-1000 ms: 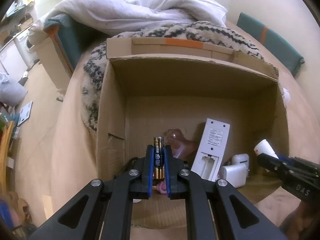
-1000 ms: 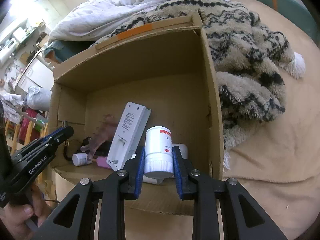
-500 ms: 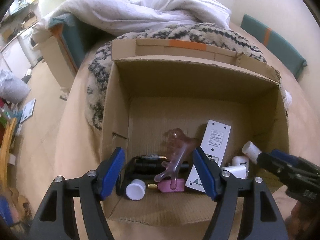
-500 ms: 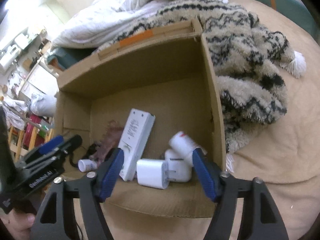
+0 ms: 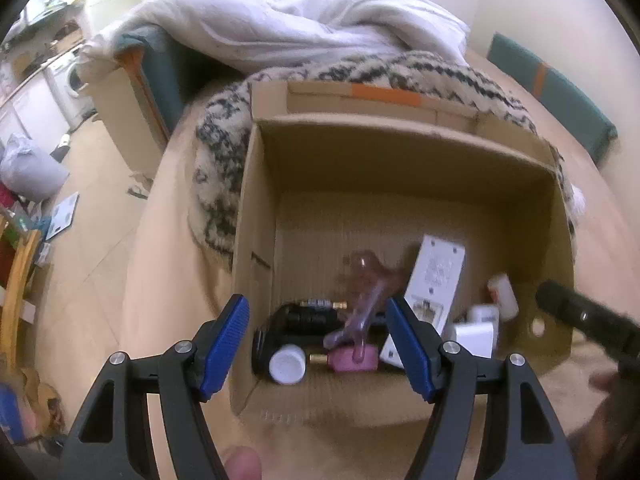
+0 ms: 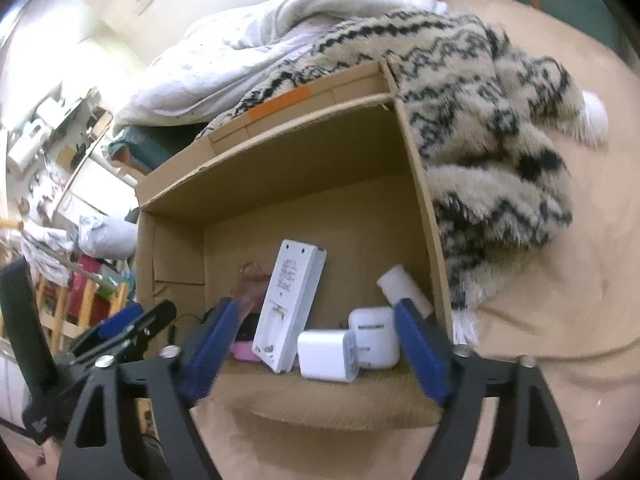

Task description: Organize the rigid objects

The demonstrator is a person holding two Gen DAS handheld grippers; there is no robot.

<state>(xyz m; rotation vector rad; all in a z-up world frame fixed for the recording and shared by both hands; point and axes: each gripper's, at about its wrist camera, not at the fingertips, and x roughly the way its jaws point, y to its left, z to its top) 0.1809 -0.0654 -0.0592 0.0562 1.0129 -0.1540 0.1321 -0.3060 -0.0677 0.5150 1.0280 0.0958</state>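
Inside the cardboard box (image 5: 256, 208), white remote (image 6: 290, 304) is leaning upright, long axis running away from both claws. Left claw (image 5: 318, 344) and right claw (image 6: 316, 354) are both hanging wide open, empty, above the box's near wall; right is sitting nearer.

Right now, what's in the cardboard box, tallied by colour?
White: 5 (remote, charger cube, earbud case, pill bottle, small capped bottle)
Pink: 2 (translucent hand-shaped piece, pink block)
Black: 1 (cable bundle)
Total: 8, all inside the cardboard box; anything hidden beneath isn't counted.
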